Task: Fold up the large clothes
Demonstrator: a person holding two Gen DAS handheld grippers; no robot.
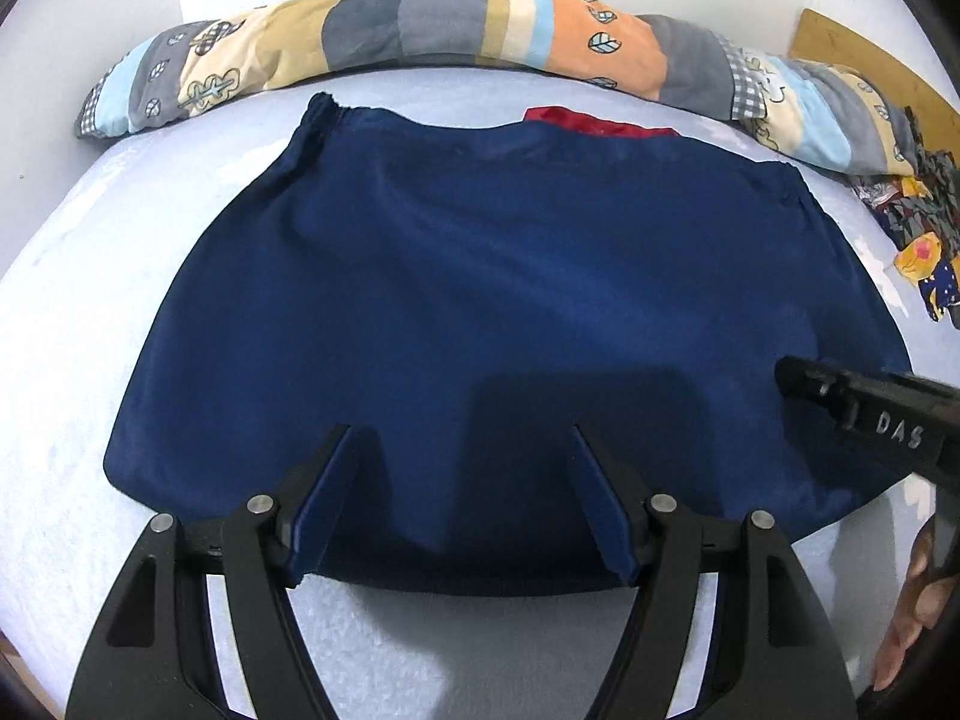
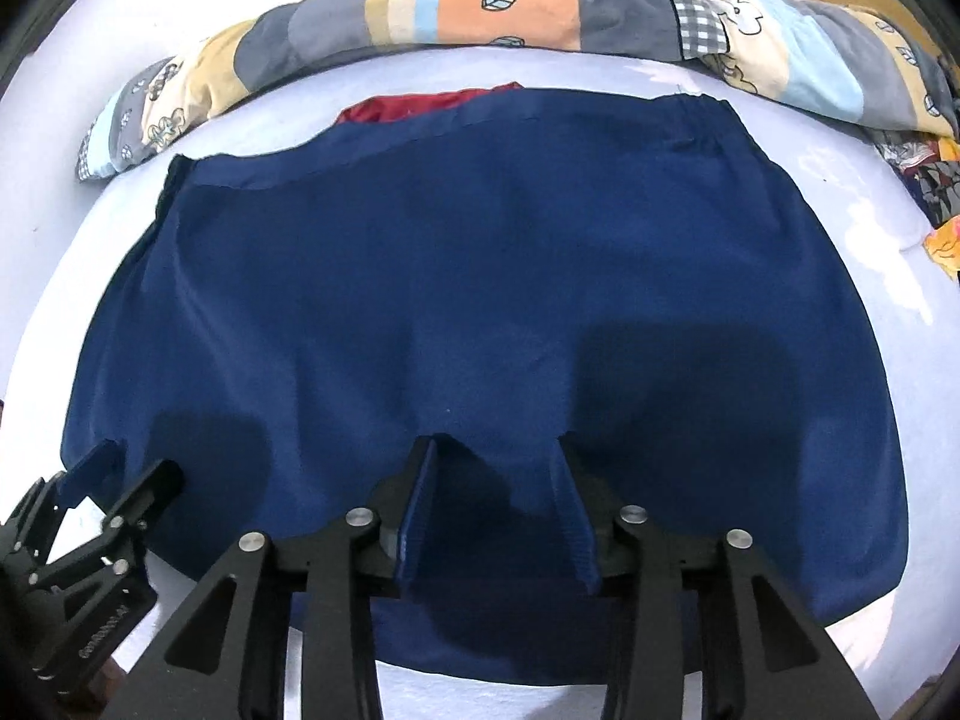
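Note:
A navy blue garment point(image 1: 480, 300) lies spread flat on the pale bed sheet point(image 1: 72, 360), elastic waistband at the far edge; it also fills the right wrist view point(image 2: 468, 276). A red piece of cloth point(image 1: 600, 120) peeks from under its far edge, also in the right wrist view point(image 2: 420, 105). My left gripper point(image 1: 462, 438) is open just above the garment's near hem, holding nothing. My right gripper point(image 2: 498, 447) is open over the near hem, its fingertips at the cloth. The right gripper's body point(image 1: 864, 408) shows at the right of the left wrist view; the left gripper point(image 2: 120, 468) shows at the lower left of the right wrist view.
A long patchwork pillow point(image 1: 420, 30) lies along the far side of the bed against the white wall. A heap of patterned cloth point(image 1: 918, 228) sits at the far right. A brown board point(image 1: 870, 66) leans behind it.

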